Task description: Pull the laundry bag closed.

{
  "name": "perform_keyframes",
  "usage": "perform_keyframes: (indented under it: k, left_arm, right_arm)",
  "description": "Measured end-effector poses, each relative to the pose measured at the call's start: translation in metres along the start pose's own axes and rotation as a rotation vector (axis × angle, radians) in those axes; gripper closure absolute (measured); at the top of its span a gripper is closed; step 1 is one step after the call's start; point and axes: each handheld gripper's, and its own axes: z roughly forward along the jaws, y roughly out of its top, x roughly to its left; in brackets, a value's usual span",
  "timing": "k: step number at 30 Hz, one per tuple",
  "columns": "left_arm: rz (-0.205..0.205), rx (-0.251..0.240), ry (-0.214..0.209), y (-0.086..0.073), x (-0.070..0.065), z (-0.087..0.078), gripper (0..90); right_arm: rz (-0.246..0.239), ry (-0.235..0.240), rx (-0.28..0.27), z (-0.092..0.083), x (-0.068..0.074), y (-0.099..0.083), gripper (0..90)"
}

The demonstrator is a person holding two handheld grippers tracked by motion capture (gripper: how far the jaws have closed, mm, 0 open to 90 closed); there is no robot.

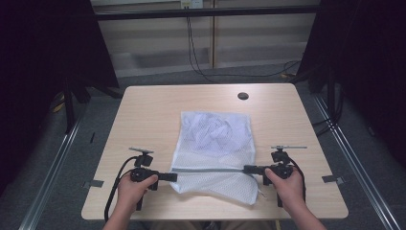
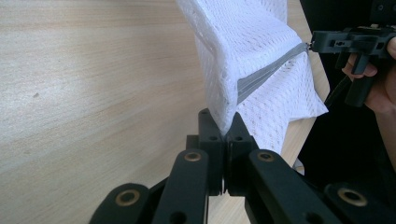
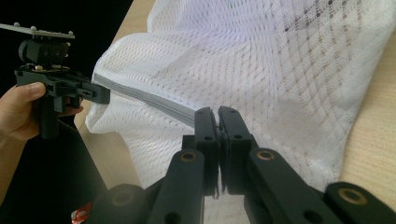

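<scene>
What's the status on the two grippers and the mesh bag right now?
Left gripper shut on mesh bag, left end of the grey zipper. Right gripper shut on the zipper's other end. Bag stretched between them on the table. Nothing in the way.

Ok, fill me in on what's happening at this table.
A person holds a gripper in each hand and stretches a white mesh laundry bag across its grey zipper. The left gripper pinches the bag's corner at one end of the zipper, and the right gripper is shut at the other end. The bag holds something pale.
</scene>
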Motion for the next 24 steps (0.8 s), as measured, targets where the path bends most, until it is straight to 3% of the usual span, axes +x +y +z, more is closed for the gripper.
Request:
perform_keyframes:
  k: [4,6,7,19,21,23,24]
  left_arm:
    - [-0.019,-0.016,0.002,0.000,-0.001,0.000,88.6]
    - [0.004,-0.002,0.005,0.000,0.001,-0.002,88.6]
    - [-0.011,-0.015,0.008,0.000,0.001,-0.002,88.6]
    - [-0.001,-0.004,0.008,0.000,0.002,-0.003,88.6]
    - [-0.023,-0.018,0.003,-0.001,0.001,-0.004,88.6]
    - [-0.002,-0.006,0.009,-0.001,0.003,-0.005,88.6]
    - [-0.017,-0.018,0.007,-0.001,0.002,-0.004,88.6]
  right_arm:
    - [-0.001,-0.009,0.002,-0.001,0.000,0.000,87.3]
    - [-0.003,-0.019,0.007,-0.002,0.000,0.000,87.3]
    - [-0.003,-0.024,0.004,-0.004,-0.002,0.000,87.3]
    - [0.000,-0.037,-0.002,-0.008,-0.005,-0.001,87.3]
    - [-0.001,-0.044,-0.003,-0.009,-0.006,-0.001,87.3]
    - [0.005,-0.040,-0.006,-0.011,-0.008,-0.002,87.3]
    - [0.001,-0.049,-0.004,-0.011,-0.008,-0.002,87.3]
